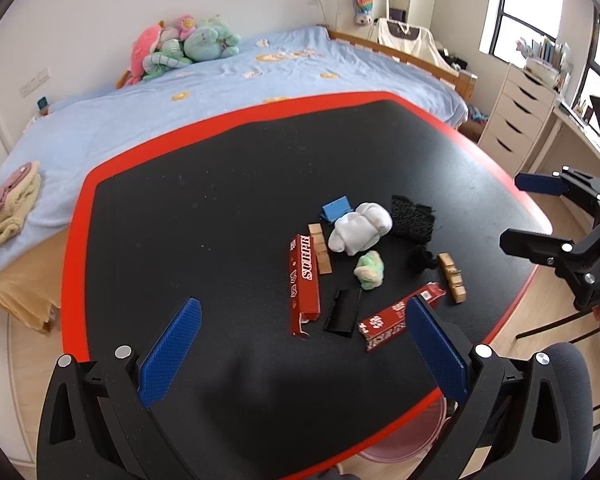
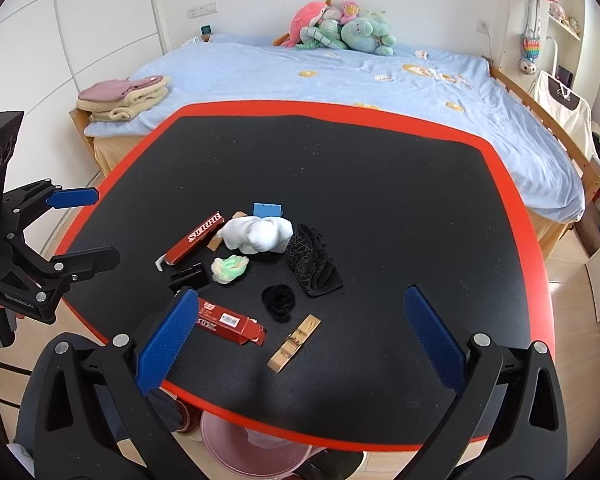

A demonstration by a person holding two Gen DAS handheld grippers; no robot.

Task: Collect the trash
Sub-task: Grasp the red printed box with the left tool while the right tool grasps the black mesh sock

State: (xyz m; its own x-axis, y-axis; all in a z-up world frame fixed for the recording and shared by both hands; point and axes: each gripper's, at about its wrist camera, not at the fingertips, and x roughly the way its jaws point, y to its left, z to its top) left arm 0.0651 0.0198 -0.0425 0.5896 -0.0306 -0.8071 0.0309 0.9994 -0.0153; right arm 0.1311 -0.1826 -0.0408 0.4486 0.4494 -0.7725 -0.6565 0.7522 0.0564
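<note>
Left gripper [image 1: 304, 354], right gripper [image 2: 300, 336]: both spread wide, holding nothing. Trash heaped around white wad [image 1: 360, 229]: short red carton [image 2: 230, 323] nearest; pink bin [image 2: 256, 454] under table [image 2: 380, 168] edge. Risk: loose green wad [image 2: 229, 268] probably slips from wide jaws.

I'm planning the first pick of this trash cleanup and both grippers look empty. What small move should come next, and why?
Probably lower the open right gripper toward the torn red box. It lies nearest that gripper, apart from the other scraps, close to the table edge above the pink bin. The left gripper is also open and empty.
</note>
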